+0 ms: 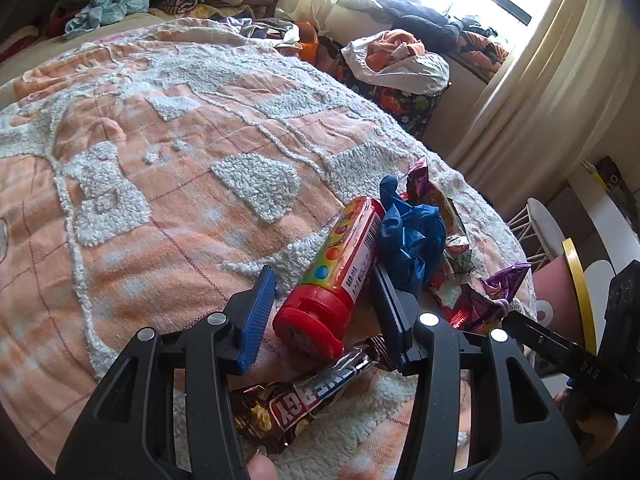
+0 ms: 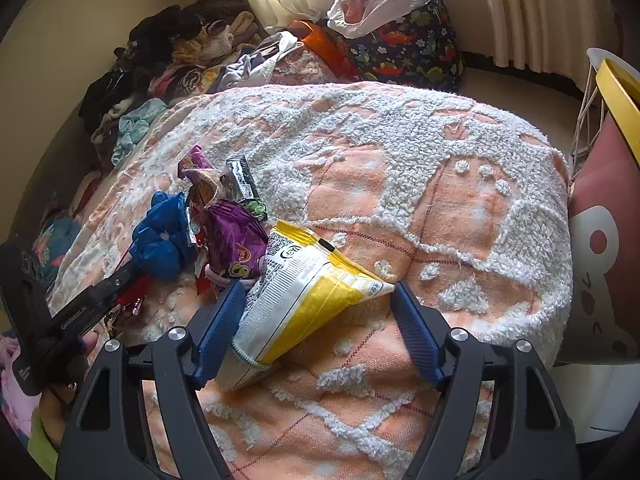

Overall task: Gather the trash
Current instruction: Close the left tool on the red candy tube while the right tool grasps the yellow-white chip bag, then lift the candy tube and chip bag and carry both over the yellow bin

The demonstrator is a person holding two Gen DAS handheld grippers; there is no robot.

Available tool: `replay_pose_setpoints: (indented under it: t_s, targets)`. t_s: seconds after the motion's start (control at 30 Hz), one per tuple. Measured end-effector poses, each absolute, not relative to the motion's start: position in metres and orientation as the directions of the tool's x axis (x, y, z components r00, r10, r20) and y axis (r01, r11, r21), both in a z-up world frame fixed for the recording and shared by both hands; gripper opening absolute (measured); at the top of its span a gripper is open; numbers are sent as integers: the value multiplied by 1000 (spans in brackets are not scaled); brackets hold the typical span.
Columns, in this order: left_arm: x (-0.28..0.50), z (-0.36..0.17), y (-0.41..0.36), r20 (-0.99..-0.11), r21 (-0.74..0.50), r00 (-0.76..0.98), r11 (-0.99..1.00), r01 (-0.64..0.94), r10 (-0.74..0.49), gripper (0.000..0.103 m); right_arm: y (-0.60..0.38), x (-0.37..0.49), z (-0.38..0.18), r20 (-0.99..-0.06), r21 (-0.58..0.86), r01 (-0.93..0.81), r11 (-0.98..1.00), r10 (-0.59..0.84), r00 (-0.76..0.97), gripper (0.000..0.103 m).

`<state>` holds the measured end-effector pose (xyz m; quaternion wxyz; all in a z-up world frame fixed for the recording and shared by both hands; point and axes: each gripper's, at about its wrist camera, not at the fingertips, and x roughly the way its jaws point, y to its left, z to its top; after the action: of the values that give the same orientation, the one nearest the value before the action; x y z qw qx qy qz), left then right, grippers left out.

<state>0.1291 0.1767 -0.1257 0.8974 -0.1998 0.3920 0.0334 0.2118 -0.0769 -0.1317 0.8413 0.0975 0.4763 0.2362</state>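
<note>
Both tools gape on the orange bed: left tool [image 1: 324,312] straddles a red plastic candy tube [image 1: 338,268], right tool [image 2: 320,336] a yellow-white foil bag [image 2: 304,288], which may slip if pinched crookedly.

I log one clearly legible mark: "ENERGY" in large white letters, upside down in the left wrist view, on the snack bar wrapper [image 1: 316,394] lying near the edge of the bed blanket [image 1: 160,208]. I see "DAS" on the right gripper [image 1: 586,364] body. Print on the red candy tube [image 1: 340,268] label and the yellow chip bag [image 2: 304,292] is too small to read.
</note>
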Motion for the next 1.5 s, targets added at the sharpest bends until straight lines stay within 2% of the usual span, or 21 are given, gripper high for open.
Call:
replay_pose_setpoints:
  t_s: [0.13,0.2,0.63,0.97,1.0,1.5]
  targets:
    - [129,-123,173,-712,-327,695,923,-203,-99,32,-80,205,-130,-740,407,-321,855,514,433,62]
    - [128,-120,173,-700,-348,704,919,-187,-121,23,-79,202,-128,-732,419,-334,845,531,426,55]
    - [117,-82,172,-618,-398,778,900,-179,-118,23,-94,181,-104,-663,462,-395,794,605,441,36]
    - [113,-55,146,-576,-382,807,916,-124,-131,23,-116,174,-85,-611,490,-399,775,632,477,29]
    - [112,-54,143,-575,-380,807,918,-118,-134,23,-119,173,-83,-605,493,-400,773,635,481,24]
    - [112,-35,87,-559,-338,808,941,-17,-186,23,-162,169,-49,-529,487,-396,778,624,575,24]
